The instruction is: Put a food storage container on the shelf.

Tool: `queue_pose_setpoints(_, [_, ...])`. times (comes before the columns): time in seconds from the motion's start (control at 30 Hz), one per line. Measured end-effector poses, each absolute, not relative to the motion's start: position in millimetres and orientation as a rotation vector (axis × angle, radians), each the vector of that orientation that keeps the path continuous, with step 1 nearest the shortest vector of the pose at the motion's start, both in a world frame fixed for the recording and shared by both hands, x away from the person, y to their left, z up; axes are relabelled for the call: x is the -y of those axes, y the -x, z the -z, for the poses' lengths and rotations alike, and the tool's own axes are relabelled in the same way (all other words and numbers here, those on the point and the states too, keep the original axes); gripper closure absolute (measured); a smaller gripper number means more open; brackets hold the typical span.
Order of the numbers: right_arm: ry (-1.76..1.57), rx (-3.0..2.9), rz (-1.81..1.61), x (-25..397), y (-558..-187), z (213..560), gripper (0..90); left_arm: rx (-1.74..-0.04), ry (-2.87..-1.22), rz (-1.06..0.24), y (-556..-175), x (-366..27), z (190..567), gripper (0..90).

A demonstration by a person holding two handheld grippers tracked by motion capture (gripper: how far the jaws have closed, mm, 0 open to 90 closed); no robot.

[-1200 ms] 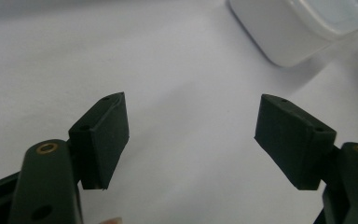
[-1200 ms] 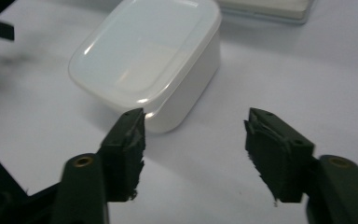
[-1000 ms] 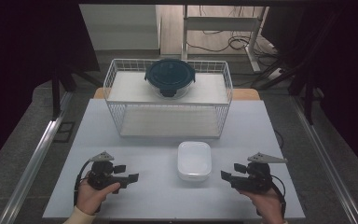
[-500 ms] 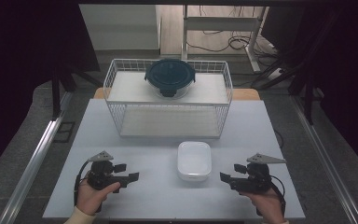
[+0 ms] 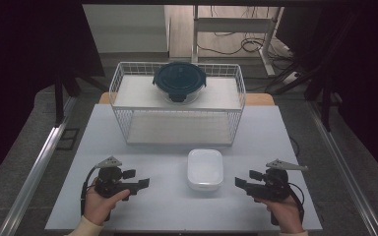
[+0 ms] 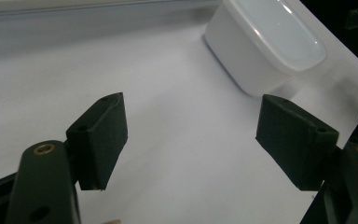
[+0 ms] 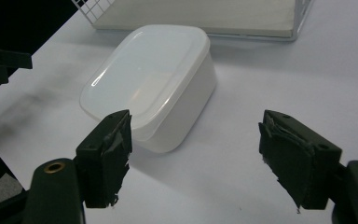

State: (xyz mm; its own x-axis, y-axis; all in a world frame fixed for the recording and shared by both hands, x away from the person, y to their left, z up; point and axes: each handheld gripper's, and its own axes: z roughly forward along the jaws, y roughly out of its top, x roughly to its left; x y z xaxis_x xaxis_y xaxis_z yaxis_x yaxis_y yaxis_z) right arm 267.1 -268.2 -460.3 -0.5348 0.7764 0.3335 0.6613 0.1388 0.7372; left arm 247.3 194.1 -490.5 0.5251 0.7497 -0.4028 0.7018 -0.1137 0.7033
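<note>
Between the two grippers sits the white lidded container (image 5: pixel 205 168), near-centre on the table (image 5: pixel 177 211). Left gripper (image 5: pixel 145 183) and right gripper (image 5: pixel 238 182) both gape, empty. Uneven squeeze could skid that smooth-looking box sideways.

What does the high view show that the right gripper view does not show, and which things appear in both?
The high view alone has the round dark-lidded container inside the wire basket, the person's hands, and the floor around the table. The right gripper view alone gives a close look at the right gripper, its jaws wide apart with worn padding. Both share the white lidded box on the white table, the basket's near edge, and part of the left gripper.
</note>
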Motion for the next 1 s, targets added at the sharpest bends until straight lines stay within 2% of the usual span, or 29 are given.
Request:
queue_pose_setpoints(0.3, [-1.474, -2.278, -1.363, 264.3, -271.9, 456.2, 27.7, -1.154, -1.843, 0.001, -266.1, -163.9, 476.9, 24.4])
queue_pose_setpoints(0.37, [-1.493, -2.268, -1.361, 262.9, -274.4, 454.5, 27.7, -1.141, -1.850, 0.009, -270.7, -159.0, 473.5, 27.1])
queue_pose_setpoints(0.73, [-1.493, -2.335, -1.363, 236.7, -299.2, 450.6, 31.9, -1.173, -1.801, 0.132, -299.2, -141.8, 463.8, 28.8])
queue_pose_setpoints(1.0, [-1.510, -2.392, -1.344, 219.0, -316.9, 456.6, 35.7, -1.196, -1.783, 0.229, -313.0, -123.4, 473.1, 29.9])
